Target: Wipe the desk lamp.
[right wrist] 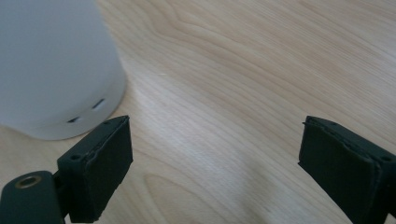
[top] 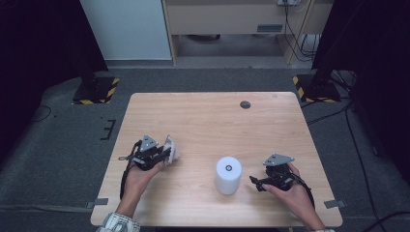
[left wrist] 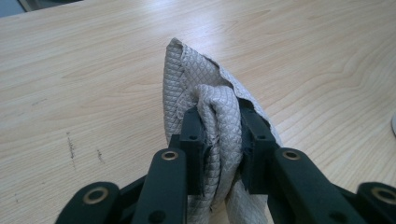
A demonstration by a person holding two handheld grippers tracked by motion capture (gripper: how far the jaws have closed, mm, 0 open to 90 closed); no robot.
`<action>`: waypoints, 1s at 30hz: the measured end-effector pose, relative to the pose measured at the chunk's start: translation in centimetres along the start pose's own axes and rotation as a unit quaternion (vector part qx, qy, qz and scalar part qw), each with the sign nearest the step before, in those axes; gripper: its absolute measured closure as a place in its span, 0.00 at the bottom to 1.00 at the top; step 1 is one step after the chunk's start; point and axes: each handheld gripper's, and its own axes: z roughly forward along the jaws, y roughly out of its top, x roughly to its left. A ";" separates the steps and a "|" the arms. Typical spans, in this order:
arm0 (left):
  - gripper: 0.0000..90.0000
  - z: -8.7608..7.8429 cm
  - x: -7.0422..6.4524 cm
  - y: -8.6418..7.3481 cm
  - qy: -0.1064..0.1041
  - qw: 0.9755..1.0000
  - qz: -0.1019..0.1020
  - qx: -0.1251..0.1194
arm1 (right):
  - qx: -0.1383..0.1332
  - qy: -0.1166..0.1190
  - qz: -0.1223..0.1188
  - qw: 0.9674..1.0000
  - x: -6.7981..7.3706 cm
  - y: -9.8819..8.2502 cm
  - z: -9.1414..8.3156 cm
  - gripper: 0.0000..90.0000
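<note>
While the white cylinder (top: 228, 174) stands upright near the front of the wooden table (top: 208, 116), both tools sit either side of it. Left gripper (top: 164, 153), well to the cyl.'s left, is clamped tight on a bunched grey quilted cloth (left wrist: 205, 107); folds are pinched betw. the pads, the rest of the fabric bulging ahead of the tips, prob. gathered into a wad for wiping. Right gripper (top: 255, 182), just right of the cyl., has jaws spread wide w/ nothing betw. them, pointed at its base; judged as lining up to steady or grasp the cyl. No contact yet.
</note>
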 end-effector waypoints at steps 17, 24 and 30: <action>0.81 3.4 1.5 0.1 0.036 0.999 0.002 0.012 | 0.012 -0.028 0.039 0.999 -1.2 -0.4 0.4 0.11; 0.77 4.1 1.6 -0.6 0.041 0.999 0.008 0.030 | 0.010 -0.029 0.038 0.999 -1.2 -0.4 0.3 0.11; 0.68 4.2 1.7 -0.8 0.045 0.999 0.006 0.025 | 0.006 -0.030 0.039 0.999 -1.3 -0.4 0.3 0.11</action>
